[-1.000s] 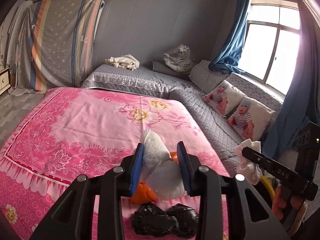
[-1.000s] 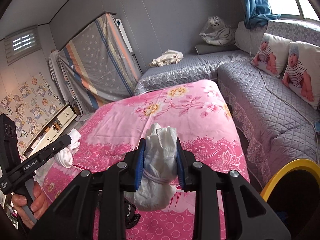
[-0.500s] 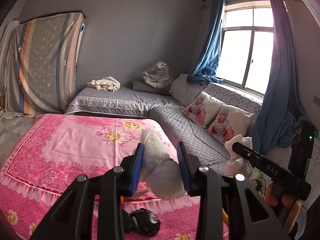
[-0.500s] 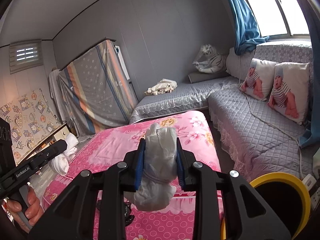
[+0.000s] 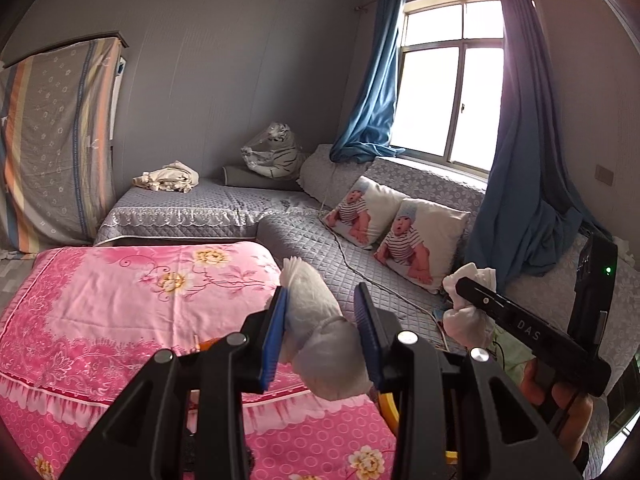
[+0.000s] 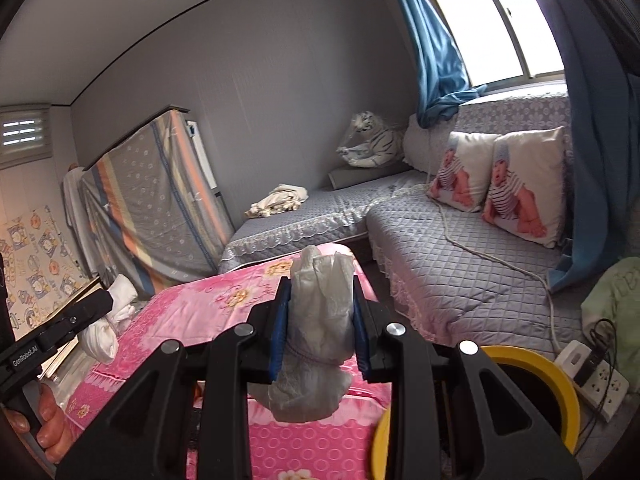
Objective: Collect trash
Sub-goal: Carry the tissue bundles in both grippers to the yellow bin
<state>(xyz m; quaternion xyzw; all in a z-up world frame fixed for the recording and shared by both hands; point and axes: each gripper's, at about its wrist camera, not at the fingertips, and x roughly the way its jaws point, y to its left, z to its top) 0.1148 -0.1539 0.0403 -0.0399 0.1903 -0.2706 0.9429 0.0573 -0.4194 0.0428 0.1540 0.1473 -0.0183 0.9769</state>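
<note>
My left gripper (image 5: 320, 334) is shut on a white crumpled bundle (image 5: 320, 332), held in the air above the right edge of the pink bed (image 5: 120, 304). My right gripper (image 6: 318, 330) is shut on another white tied bundle (image 6: 316, 344), held above the bed's corner. A yellow-rimmed bin (image 6: 532, 360) stands just below and right of the right gripper; a bit of its rim (image 5: 388, 408) shows in the left wrist view. Each gripper shows in the other's view, the right one (image 5: 468, 292) and the left one (image 6: 108, 320).
A grey quilted corner sofa (image 5: 304, 232) runs behind and to the right, with two baby-print pillows (image 5: 396, 232) and a toy tiger (image 5: 276, 152). A power strip (image 6: 592, 376) and a cable lie on the floor by the bin. Blue curtains (image 5: 532, 168) hang at the window.
Both grippers have lifted and swung right with their bundles. The black bag and orange item on the bed have dropped out of the left view. The yellow bin has come closer in the right view.
</note>
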